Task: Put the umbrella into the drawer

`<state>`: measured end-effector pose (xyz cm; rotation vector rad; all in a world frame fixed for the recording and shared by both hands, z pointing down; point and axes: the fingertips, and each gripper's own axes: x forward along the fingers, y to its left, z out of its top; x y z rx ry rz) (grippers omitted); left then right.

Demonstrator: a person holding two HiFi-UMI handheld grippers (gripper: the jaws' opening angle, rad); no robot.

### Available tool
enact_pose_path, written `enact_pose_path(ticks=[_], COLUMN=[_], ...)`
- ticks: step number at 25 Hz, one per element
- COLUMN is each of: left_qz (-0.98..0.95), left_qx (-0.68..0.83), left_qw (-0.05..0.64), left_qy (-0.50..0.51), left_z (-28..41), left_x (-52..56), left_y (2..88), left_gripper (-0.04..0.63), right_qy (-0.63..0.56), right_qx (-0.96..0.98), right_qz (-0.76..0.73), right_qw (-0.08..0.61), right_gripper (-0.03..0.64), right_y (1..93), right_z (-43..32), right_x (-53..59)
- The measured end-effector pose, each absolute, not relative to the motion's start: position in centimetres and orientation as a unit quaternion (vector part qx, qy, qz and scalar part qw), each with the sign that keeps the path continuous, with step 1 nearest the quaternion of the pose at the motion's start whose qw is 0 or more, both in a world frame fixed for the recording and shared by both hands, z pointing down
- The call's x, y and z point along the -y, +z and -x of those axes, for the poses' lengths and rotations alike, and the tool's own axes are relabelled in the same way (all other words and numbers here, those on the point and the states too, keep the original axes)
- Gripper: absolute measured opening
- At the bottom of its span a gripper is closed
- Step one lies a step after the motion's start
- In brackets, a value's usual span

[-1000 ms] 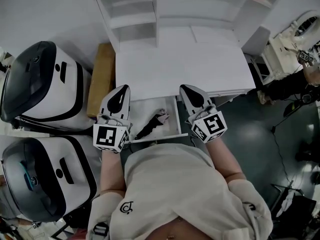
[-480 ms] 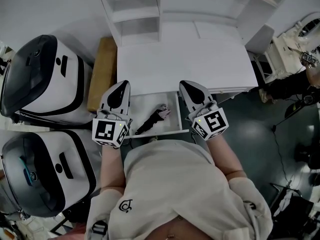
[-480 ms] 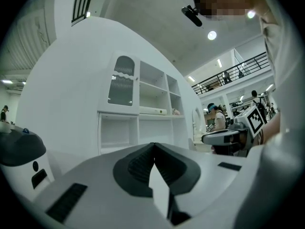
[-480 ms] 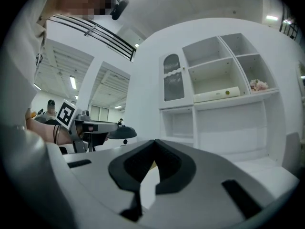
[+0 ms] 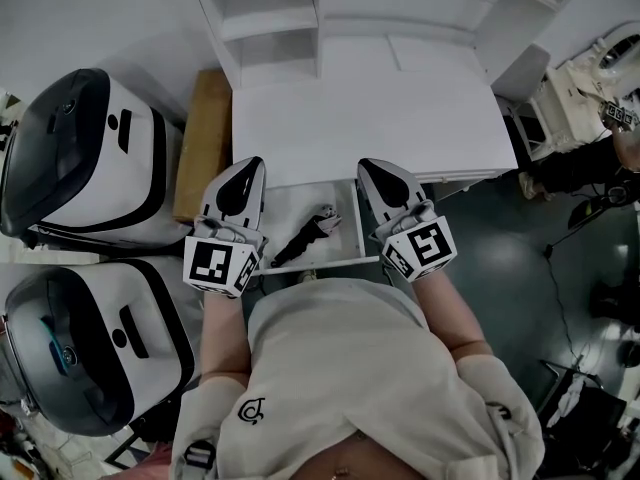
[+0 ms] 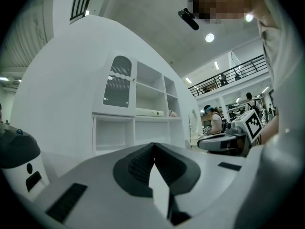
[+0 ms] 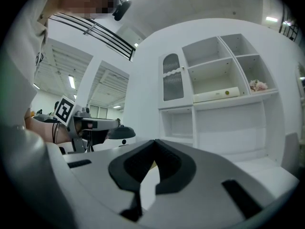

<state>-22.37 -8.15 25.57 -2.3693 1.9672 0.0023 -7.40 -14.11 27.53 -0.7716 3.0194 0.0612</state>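
A dark folded umbrella (image 5: 308,234) lies slantwise inside the open white drawer (image 5: 320,265) under the front of the white desk (image 5: 370,118). My left gripper (image 5: 245,164) hovers over the drawer's left side, shut and empty. On the drawer's right side my right gripper (image 5: 372,166) is also shut and holds nothing. Both point level toward the desk. In the left gripper view the left gripper (image 6: 154,145) has its jaws together, facing the shelf unit (image 6: 138,123). In the right gripper view the right gripper (image 7: 155,142) is likewise closed. Neither gripper view shows the umbrella.
A white shelf unit (image 5: 300,18) stands at the back of the desk. Two large white-and-black machines (image 5: 90,158) (image 5: 90,358) crowd the left side, with a brown board (image 5: 205,143) between them and the desk. The person's body fills the lower head view. Dark floor with cables lies to the right.
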Motion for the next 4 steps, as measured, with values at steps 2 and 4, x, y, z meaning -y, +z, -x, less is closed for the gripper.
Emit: enact_pose_path(ticks=[2,4], left_qz=[0.769,0.768], left_qx=[-0.639,-0.64], left_qw=[0.03,0.028], left_qy=[0.002,0.003], left_z=[22.46,22.62], left_x=[8.2,8.24], left_y=[25.56,25.65], left_gripper=[0.012,0.012], right_qy=[0.02,0.019], right_qx=[-0.969,-0.969], right_qz=[0.247,0.246], right_qw=[0.013,0.014], right_gripper=[0.005,0.005], right_y=[27.58,27.67], right_z=[7.62,7.85], right_x=[14.08,14.03])
